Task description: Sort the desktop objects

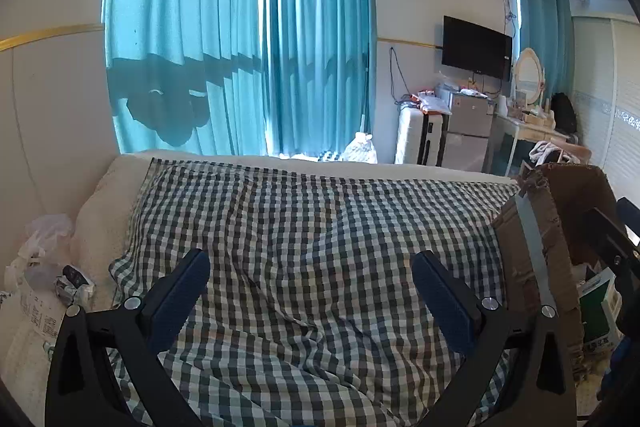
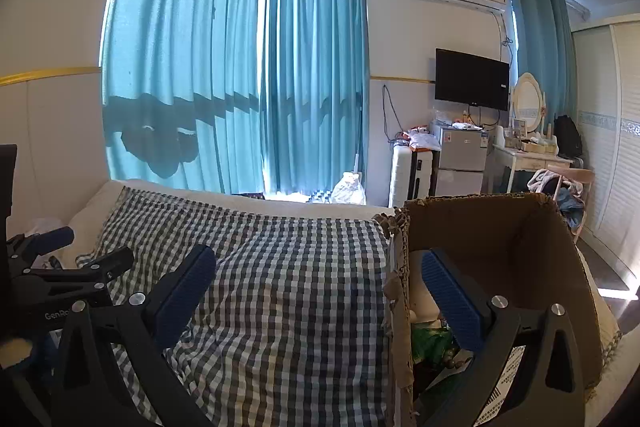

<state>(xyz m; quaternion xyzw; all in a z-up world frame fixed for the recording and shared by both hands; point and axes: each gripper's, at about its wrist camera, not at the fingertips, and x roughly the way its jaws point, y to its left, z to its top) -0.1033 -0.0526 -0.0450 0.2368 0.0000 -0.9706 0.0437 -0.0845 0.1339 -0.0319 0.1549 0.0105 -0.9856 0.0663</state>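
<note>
My left gripper [image 1: 311,263] is open and empty, held low over a checked cloth [image 1: 312,227] spread on a bed. A torn cardboard box [image 1: 536,227] stands at the cloth's right edge, with a green and white package [image 1: 598,303] inside. My right gripper [image 2: 318,259] is open and empty, straddling the left wall of the same box [image 2: 496,223]. Its right finger is inside the box, above green items [image 2: 430,341] and a white object [image 2: 422,295]. The left gripper [image 2: 84,255] shows at the left of the right wrist view.
A white mattress edge [image 1: 280,161] borders the cloth at the back. Plastic bags [image 1: 44,239] and small packets [image 1: 72,281] lie left of the bed by the wall. Behind are teal curtains [image 1: 240,39], a white suitcase [image 1: 418,139], a small fridge [image 1: 470,131] and a dressing table [image 1: 528,127].
</note>
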